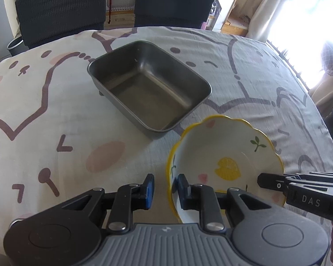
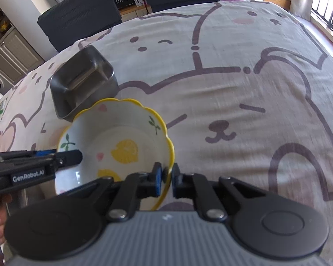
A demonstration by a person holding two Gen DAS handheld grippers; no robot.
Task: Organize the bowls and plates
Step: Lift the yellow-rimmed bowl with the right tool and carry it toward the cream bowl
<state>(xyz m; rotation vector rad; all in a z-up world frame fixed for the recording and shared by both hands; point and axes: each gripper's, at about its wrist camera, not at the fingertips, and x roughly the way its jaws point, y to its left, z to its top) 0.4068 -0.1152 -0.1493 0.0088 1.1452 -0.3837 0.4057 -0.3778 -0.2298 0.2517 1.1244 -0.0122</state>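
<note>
Both hand-held grippers clamp the lemon-patterned bowl (image 1: 224, 166) by its rim: the left hand-held gripper (image 1: 165, 190) and the right hand-held gripper (image 2: 165, 180) on opposite sides. It sits on the worktop (image 1: 55, 115) beside the steel tray (image 1: 148, 86), which is empty, so sorting has seemingly barely begun.

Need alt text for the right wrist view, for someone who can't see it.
The right tool pinches the near rim of a yellow-edged, lemon-printed bowl on a cartoon-bear tablecloth, while the left tool reaches in over the bowl's opposite rim. An empty metal tray sits just behind the bowl, with dark chairs beyond the table.
</note>
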